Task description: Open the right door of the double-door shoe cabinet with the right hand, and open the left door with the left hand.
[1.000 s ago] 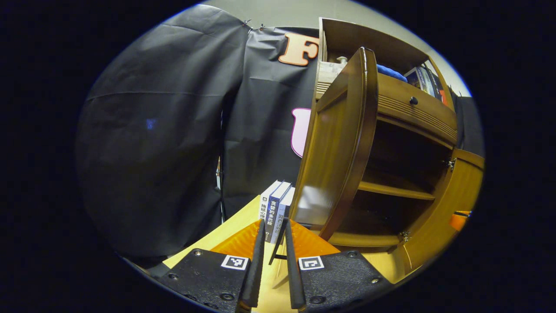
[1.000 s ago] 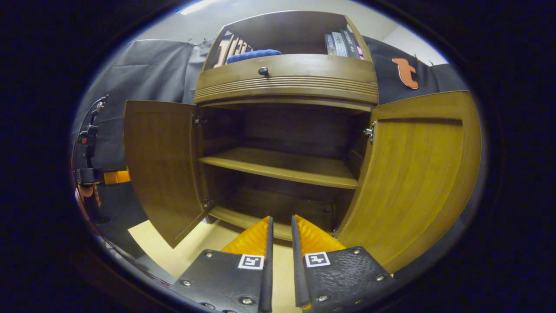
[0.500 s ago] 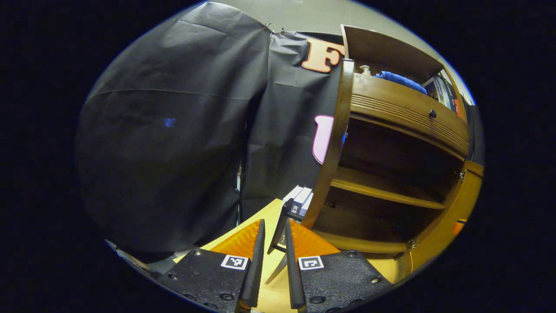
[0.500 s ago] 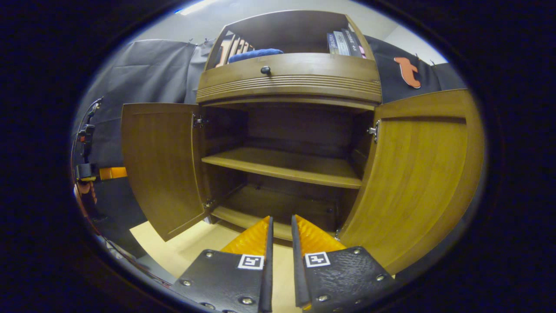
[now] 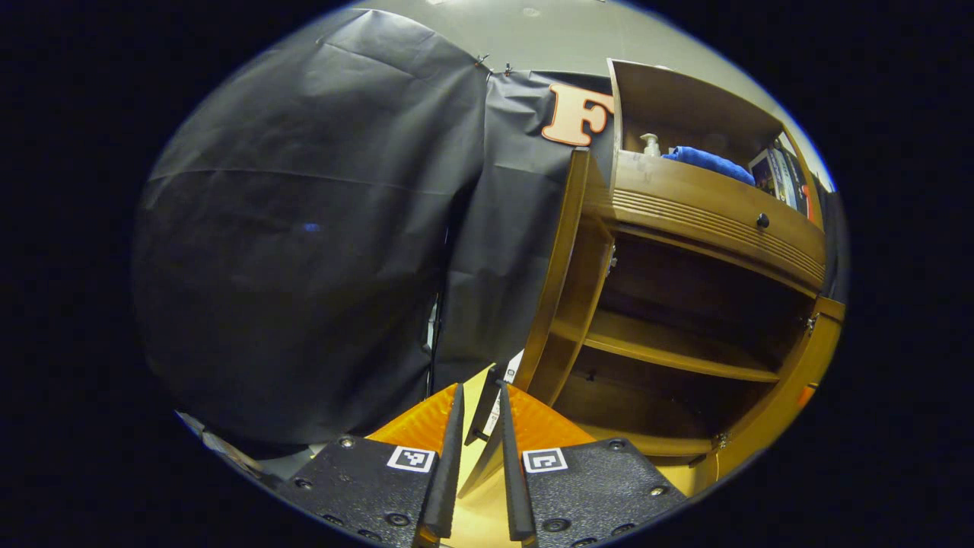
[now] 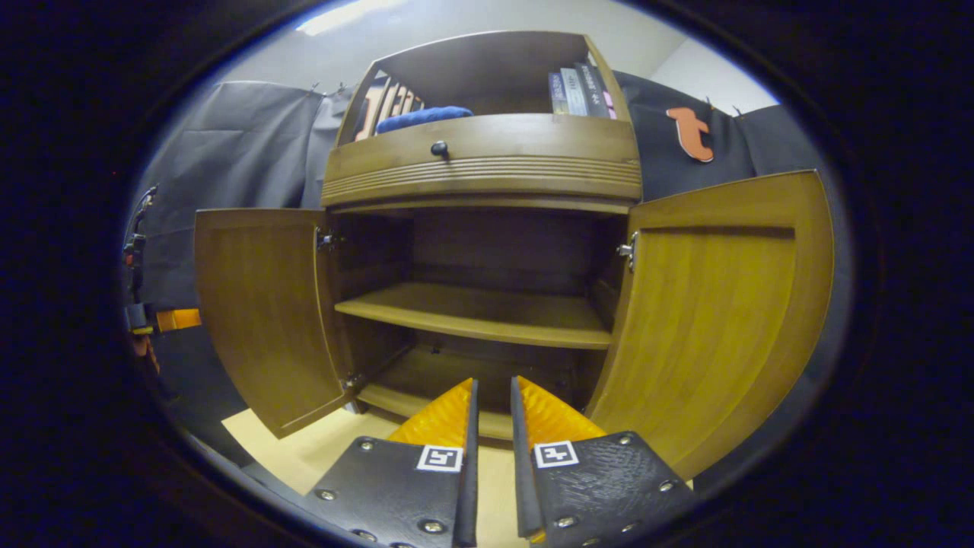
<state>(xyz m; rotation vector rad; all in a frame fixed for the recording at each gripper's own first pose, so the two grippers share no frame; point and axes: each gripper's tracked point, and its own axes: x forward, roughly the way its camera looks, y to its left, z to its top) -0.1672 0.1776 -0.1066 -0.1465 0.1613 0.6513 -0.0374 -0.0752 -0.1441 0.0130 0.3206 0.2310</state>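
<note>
both doors of the shoe cabinet (image 6: pixel 487 152) are seen swung wide, left door (image 6: pixel 259 304) and right door (image 6: pixel 723 304). jaws of left gripper (image 5: pixel 478 396) and right gripper (image 6: pixel 491 388) are held narrow, empty.

The pale yellow tabletop (image 6: pixel 304 449) carries the wooden shoe cabinet (image 6: pixel 487 164), which stands directly on it; inside, the middle shelf (image 6: pixel 479 316) and the bottom board (image 6: pixel 426 373) lie bare; up in the open top compartment rest a blue cloth (image 6: pixel 422 116) and upright books (image 6: pixel 578 80).
</note>
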